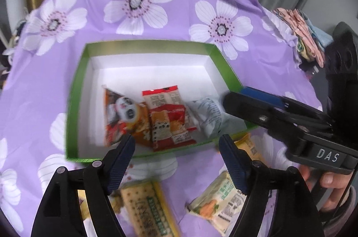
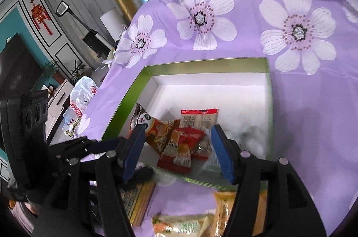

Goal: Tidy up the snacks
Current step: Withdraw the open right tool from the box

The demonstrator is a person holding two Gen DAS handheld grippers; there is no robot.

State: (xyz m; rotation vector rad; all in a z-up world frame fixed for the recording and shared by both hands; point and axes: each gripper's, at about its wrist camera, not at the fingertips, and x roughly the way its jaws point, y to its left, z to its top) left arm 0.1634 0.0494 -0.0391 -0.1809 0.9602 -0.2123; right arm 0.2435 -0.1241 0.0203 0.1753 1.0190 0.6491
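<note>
A green box [image 1: 78,89] with a white inside sits on the purple flowered cloth. In it lie an orange panda packet [image 1: 123,111], red packets [image 1: 170,123] and a silvery packet [image 1: 210,116]. My left gripper [image 1: 176,145] hovers open over the box's near wall, with nothing between its fingers. My right gripper [image 1: 236,95] reaches in from the right over the silvery packet. In the right wrist view the right gripper [image 2: 177,132] stands open above the red packets [image 2: 185,143], the panda packet [image 2: 145,120] and the box [image 2: 201,62], gripping nothing.
Loose on the cloth before the box lie a cracker packet [image 1: 147,203], a pale carrot-print packet [image 1: 214,199] and a yellow packet [image 1: 246,144]. Folded cloths [image 1: 299,31] sit at the table's right edge. A plastic bag [image 2: 82,98] lies beyond the left edge.
</note>
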